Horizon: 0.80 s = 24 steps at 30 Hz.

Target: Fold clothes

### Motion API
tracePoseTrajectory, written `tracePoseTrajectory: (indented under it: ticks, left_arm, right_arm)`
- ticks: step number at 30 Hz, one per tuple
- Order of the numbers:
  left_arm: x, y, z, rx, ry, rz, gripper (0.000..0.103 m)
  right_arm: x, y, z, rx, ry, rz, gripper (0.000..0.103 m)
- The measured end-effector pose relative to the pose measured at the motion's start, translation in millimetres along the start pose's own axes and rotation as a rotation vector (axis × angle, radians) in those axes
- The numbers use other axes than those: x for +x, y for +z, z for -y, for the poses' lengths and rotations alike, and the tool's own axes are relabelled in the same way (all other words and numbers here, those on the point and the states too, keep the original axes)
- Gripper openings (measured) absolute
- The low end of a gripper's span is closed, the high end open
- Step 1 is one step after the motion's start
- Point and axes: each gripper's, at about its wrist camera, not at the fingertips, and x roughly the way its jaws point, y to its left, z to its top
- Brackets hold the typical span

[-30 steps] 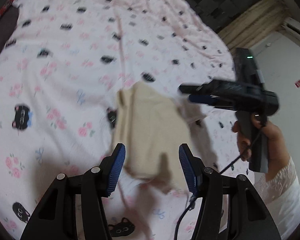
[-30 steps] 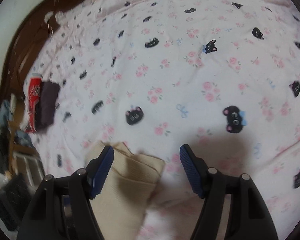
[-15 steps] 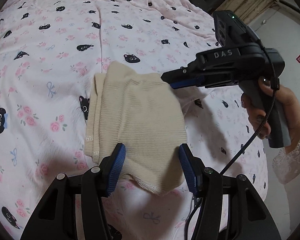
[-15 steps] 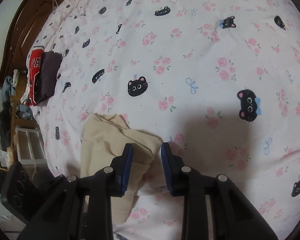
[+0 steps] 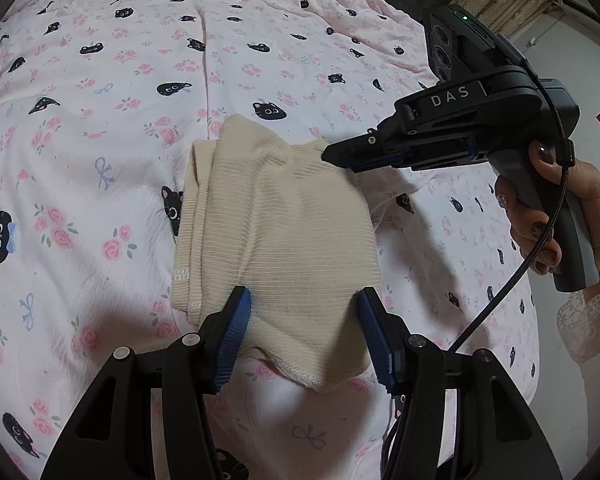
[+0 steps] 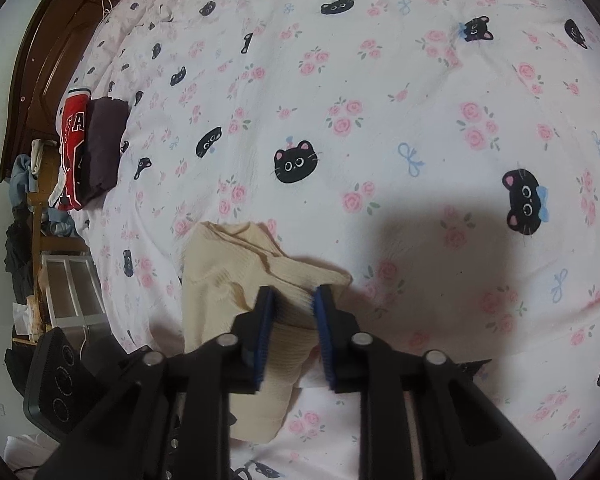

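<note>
Garment (image 5: pixel 284 232), beige, lies folded on the bedsheet (image 5: pixel 100 92). My right gripper (image 6: pixel 292 312) is closing on its far corner; my left gripper (image 5: pixel 304 328) stands spread over the near edge. Risk: the pinch catches one layer only, so the fold peels apart on lifting.

garment: beige ribbed knit top (image 5: pixel 284 232) | state: folded, layered | pose: flat on bedsheet (image 5: pixel 100 128) | place: centre, hem toward 6 o'clock

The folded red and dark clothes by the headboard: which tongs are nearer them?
Left. The stack lies on the left tongs' side of the beige garment; right tongs, closing on it, sit farther.
</note>
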Motion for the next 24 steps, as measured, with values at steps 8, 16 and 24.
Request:
tracePoseTrajectory:
  ticks: [8,16,24]
  left_arm:
    - [2.5,-0.5,-0.4,-0.001,0.015,-0.014,0.051]
    - [4.8,-2.3,0.8,0.003,0.028,-0.023,0.051]
    - [-1.6,-1.1,-4.4,-0.041,-0.022,-0.005,0.051]
  right_arm:
    - [-14.5,3.5,-7.5,-0.011,-0.017,0.033,0.006]
    - [-24.2,17.3,-6.9,0.012,-0.052,0.087,0.001]
    - [-29.5,16.0,-3.0,0.031,-0.051,0.113,0.01]
